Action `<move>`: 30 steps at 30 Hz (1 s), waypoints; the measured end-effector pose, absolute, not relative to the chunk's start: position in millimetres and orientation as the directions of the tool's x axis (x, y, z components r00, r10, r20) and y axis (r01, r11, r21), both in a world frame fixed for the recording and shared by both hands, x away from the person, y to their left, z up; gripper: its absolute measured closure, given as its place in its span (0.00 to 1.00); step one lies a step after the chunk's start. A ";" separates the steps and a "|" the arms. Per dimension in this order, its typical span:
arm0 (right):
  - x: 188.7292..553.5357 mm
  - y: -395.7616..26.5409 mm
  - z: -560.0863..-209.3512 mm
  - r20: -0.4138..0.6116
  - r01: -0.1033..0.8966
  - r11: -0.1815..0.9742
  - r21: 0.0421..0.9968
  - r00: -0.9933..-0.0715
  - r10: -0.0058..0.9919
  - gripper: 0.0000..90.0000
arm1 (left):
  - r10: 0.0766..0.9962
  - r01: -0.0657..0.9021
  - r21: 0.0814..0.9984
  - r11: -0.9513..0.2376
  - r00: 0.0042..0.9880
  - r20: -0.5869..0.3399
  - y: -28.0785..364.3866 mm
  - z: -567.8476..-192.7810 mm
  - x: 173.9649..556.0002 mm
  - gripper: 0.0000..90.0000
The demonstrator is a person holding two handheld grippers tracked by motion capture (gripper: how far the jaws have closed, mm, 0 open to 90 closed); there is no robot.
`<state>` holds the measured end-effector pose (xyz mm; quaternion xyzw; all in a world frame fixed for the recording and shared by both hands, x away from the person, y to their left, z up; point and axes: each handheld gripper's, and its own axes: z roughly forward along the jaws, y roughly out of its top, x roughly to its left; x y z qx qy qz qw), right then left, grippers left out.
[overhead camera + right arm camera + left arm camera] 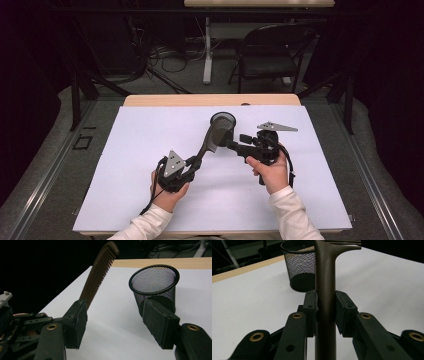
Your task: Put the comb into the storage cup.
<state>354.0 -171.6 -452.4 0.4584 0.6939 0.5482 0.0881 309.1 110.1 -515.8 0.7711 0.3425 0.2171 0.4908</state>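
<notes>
A brown comb (pixel 207 145) slants up from my left gripper (pixel 194 164), which is shut on its handle (pixel 325 290); both pads (pixel 310 305) press the handle's sides. The toothed end (pixel 100 272) rises toward a black mesh cup (pixel 223 122) that stands upright on the white sheet. My right gripper (pixel 236 143) hovers just right of the comb's head, beside the cup (pixel 155 282). Its jaws stand open with nothing between the pads (pixel 160 325); the comb passes behind its left jaw.
The white sheet (pixel 150 200) covers most of a wooden table, whose bare far edge (pixel 165 100) shows. A black folding chair (pixel 272 55) and a table leg with cables stand on the floor beyond. The person's hands and white sleeves enter from below.
</notes>
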 end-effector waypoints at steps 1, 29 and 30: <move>354.2 -172.0 -452.6 0.386 0.539 -0.028 0.842 -0.564 0.730 0.41 | 0.737 0.314 0.904 -0.288 0.676 0.000 109.7 -516.1 308.9 0.80; 353.0 -177.7 -456.1 0.516 0.605 -0.156 0.781 -0.484 0.707 0.50 | 0.709 0.309 0.896 -0.320 0.705 0.010 96.8 -523.5 302.3 0.80; 353.3 -178.8 -456.6 0.522 0.611 -0.161 0.775 -0.476 0.708 0.51 | 0.707 0.307 0.895 -0.324 0.707 0.014 96.4 -523.7 302.2 0.80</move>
